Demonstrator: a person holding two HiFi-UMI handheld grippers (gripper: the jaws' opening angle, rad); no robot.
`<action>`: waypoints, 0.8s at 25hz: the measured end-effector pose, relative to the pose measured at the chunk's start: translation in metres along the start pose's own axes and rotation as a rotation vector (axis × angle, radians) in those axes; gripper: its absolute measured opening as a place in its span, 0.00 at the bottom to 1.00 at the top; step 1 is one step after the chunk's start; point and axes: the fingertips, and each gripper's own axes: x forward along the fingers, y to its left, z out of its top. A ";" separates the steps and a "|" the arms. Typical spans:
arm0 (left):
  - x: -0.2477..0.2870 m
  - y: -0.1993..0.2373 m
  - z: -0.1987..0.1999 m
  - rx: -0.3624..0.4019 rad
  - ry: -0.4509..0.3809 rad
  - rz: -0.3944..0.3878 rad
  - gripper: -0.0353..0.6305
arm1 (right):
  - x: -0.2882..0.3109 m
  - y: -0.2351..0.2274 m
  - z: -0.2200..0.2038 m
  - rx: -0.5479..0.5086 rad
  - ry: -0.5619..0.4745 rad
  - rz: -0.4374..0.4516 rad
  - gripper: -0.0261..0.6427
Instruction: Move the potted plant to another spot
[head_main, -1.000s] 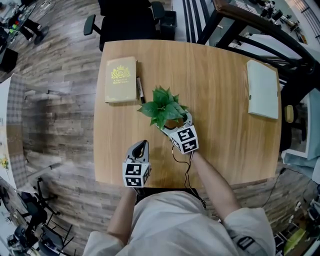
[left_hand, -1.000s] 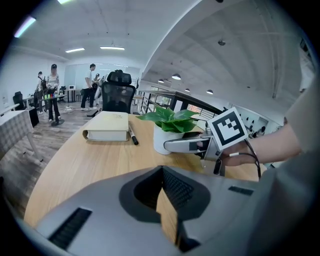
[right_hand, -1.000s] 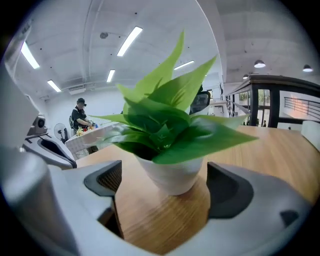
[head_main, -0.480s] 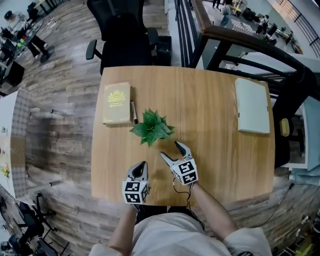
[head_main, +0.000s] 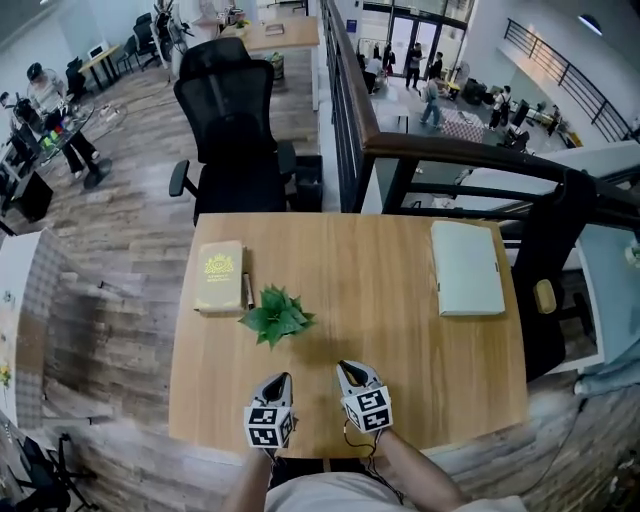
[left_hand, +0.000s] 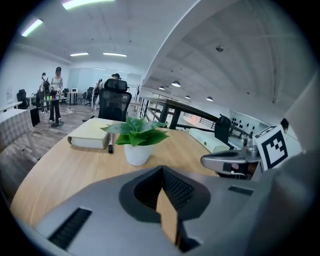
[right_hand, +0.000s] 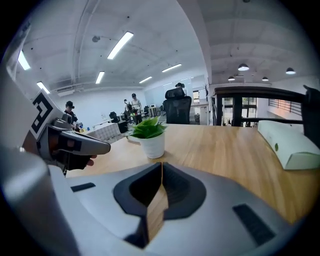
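Observation:
The potted plant (head_main: 277, 315), green leaves in a small white pot (left_hand: 137, 153), stands free on the wooden table (head_main: 400, 330), just right of a pen and a book. Both grippers hover near the table's front edge, well short of the pot. My left gripper (head_main: 279, 383) is shut with nothing in it. Beside it, my right gripper (head_main: 349, 369) has its jaws closing to a full shut on nothing. In the right gripper view the pot (right_hand: 152, 146) sits straight ahead of the shut jaws (right_hand: 161, 170). The left gripper view shows its own shut jaws (left_hand: 162, 172).
A cream book (head_main: 220, 277) with a black pen (head_main: 248, 290) along its right side lies at the table's left. A pale flat box (head_main: 466, 268) lies at the right. A black office chair (head_main: 235, 150) stands behind the table, and a dark railing (head_main: 480, 160) runs behind right.
My right gripper has let go of the pot, drawn back to the front edge and closed. The left gripper has drawn back too. The plant stays by the book.

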 end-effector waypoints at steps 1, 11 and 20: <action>0.001 -0.006 0.005 0.011 -0.009 -0.007 0.07 | -0.005 -0.004 0.004 -0.006 -0.008 -0.004 0.05; -0.025 -0.059 0.042 0.064 -0.112 -0.056 0.07 | -0.060 0.001 0.027 -0.080 -0.066 -0.003 0.04; -0.059 -0.082 0.067 0.079 -0.213 -0.051 0.07 | -0.096 0.008 0.068 -0.110 -0.180 -0.039 0.04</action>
